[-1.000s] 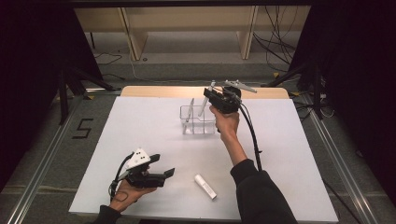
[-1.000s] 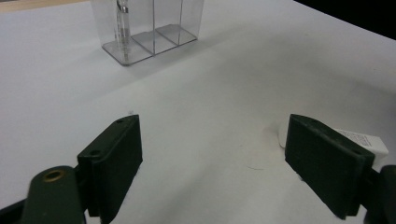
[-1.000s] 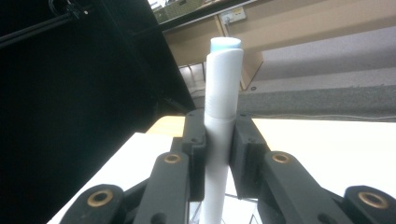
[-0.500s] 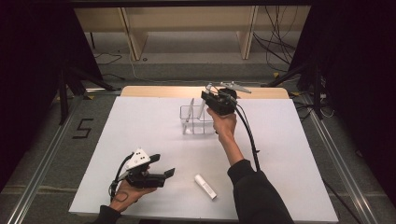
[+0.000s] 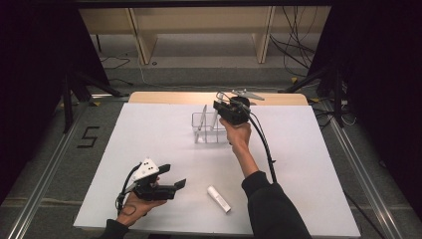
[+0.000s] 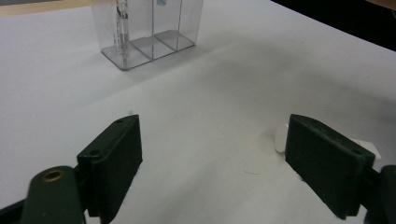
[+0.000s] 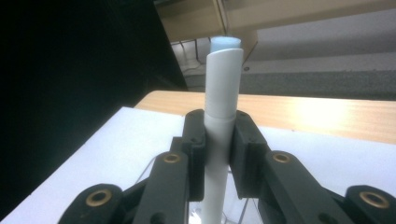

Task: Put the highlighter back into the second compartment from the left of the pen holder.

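My right gripper (image 5: 220,108) hovers over the right end of a clear compartment organiser (image 5: 208,130) at the back of the white table. In the right gripper view its jaws (image 7: 219,135) are shut on a white tube (image 7: 223,88), held upright with a pale blue tip on top. A thin clear stick (image 6: 122,23) stands in the organiser's (image 6: 149,32) left compartment. My left gripper (image 5: 171,178) rests open near the front left, jaws wide (image 6: 212,158) and empty. A second white tube (image 5: 219,198) lies on the table, just beside the right jaw (image 6: 280,137).
The white tabletop (image 5: 149,129) ends in a wooden strip (image 5: 174,97) at the back, with shelving on the floor beyond. Dark curtains stand on both sides. The right gripper's cable (image 5: 263,144) trails along the forearm.
The right gripper with its tube has edged slightly left and lower over the organiser. The left gripper has stayed put.
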Available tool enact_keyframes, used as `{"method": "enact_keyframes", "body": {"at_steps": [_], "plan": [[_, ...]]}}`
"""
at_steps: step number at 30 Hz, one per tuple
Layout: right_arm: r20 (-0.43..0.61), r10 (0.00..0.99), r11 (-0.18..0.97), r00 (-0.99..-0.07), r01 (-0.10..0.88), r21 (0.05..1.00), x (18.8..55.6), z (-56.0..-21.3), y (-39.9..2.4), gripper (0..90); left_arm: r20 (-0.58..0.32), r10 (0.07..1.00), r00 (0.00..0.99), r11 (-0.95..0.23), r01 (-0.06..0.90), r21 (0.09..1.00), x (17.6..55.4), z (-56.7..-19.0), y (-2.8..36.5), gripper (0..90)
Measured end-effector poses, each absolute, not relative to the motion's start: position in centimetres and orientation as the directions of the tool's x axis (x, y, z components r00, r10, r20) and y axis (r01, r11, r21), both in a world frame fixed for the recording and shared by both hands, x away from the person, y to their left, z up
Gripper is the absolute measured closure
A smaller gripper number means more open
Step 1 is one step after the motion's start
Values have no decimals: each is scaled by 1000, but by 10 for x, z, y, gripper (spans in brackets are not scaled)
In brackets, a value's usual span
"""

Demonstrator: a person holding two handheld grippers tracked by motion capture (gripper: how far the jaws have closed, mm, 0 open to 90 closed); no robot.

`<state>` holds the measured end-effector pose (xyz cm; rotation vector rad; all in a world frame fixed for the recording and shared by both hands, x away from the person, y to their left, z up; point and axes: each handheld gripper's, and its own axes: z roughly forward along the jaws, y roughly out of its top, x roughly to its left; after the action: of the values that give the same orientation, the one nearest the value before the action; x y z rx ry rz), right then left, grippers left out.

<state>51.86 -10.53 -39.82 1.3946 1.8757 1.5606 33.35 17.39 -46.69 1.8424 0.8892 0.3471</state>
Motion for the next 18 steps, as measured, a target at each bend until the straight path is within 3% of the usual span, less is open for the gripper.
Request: {"method": "enact_keyframes", "body": {"at_steps": [7,14,18], "plan": [[312,833,-65,-458,478,876,519,-402,-104,775,-157,711,686,-211,420,882,334,-467,174,183],[329,837,-89,-436,486,870,518,-397,-109,452,-157,711,685,-211,422,882,334,-467,175,183],[337,840,-101,-426,487,868,515,-394,-116,389,-157,712,684,-211,422,882,334,-468,174,183]]}}
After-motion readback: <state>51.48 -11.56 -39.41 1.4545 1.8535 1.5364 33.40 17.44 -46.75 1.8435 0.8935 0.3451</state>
